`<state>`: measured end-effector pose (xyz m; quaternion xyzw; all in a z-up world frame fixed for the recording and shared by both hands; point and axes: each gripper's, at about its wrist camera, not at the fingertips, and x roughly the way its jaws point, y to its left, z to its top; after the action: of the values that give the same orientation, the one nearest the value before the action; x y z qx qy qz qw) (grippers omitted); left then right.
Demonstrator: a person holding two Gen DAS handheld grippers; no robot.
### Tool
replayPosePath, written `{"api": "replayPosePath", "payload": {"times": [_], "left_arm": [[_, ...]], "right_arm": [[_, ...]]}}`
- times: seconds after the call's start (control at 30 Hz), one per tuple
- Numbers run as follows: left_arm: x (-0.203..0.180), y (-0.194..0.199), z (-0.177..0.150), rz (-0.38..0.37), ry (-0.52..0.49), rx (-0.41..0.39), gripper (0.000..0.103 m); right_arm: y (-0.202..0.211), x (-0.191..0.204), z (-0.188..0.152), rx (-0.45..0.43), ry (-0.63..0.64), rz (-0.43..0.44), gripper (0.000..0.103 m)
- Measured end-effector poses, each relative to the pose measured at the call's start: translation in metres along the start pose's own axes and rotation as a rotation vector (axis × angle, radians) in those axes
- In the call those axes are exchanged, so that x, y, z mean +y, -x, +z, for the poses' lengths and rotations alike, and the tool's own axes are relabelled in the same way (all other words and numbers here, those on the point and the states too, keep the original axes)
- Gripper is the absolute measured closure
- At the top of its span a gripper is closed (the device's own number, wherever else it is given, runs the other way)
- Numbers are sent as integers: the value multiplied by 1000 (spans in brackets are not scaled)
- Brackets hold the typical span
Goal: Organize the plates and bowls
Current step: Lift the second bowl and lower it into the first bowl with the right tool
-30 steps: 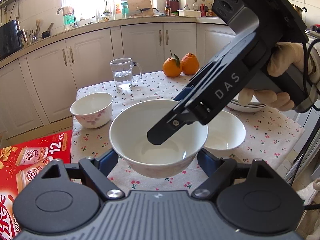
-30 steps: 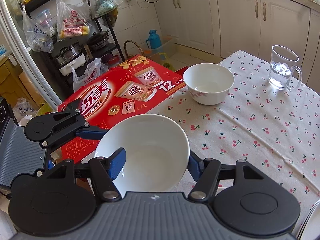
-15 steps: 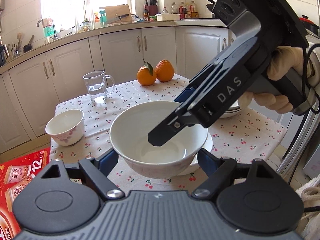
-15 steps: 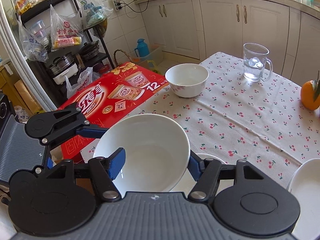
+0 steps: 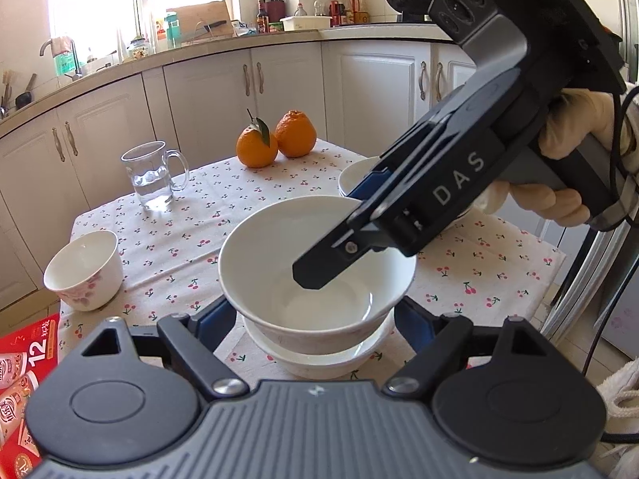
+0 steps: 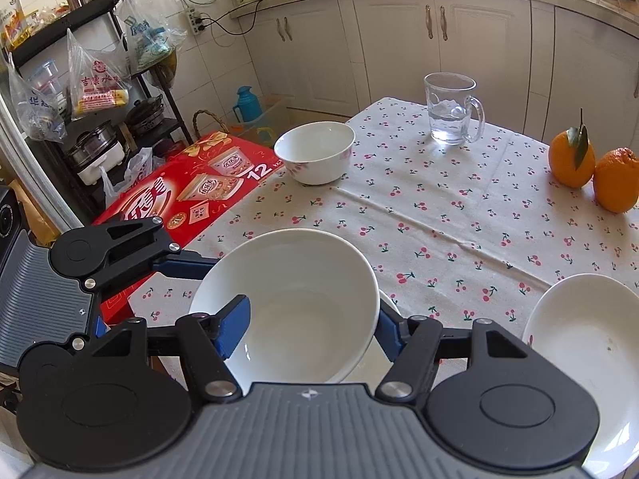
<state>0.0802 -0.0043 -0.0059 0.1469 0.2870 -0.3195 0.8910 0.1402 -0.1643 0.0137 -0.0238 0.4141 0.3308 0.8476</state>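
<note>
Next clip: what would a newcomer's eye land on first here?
The large white bowl, front and centre, held just above a second bowl on the cherry-print tablecloth. The right gripper has one finger inside it; the left gripper flanks it. Behind them: two oranges and a glass mug.

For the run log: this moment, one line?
left gripper: shut on large bowl | right gripper: shut on rim | large bowl: over second bowl

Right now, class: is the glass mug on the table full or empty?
Neither: the glass mug is partly filled. Clear water sits in its lower part; the upper part is empty.
</note>
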Motion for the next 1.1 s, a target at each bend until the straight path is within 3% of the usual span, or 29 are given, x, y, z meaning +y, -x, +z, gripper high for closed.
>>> {"api": "replayPosePath", "payload": {"times": [1.1], "left_arm": [[5,-23,-5,-33,19,59,17]], "right_arm": [[-22,-16,-9,31,-23,-6,32]]}}
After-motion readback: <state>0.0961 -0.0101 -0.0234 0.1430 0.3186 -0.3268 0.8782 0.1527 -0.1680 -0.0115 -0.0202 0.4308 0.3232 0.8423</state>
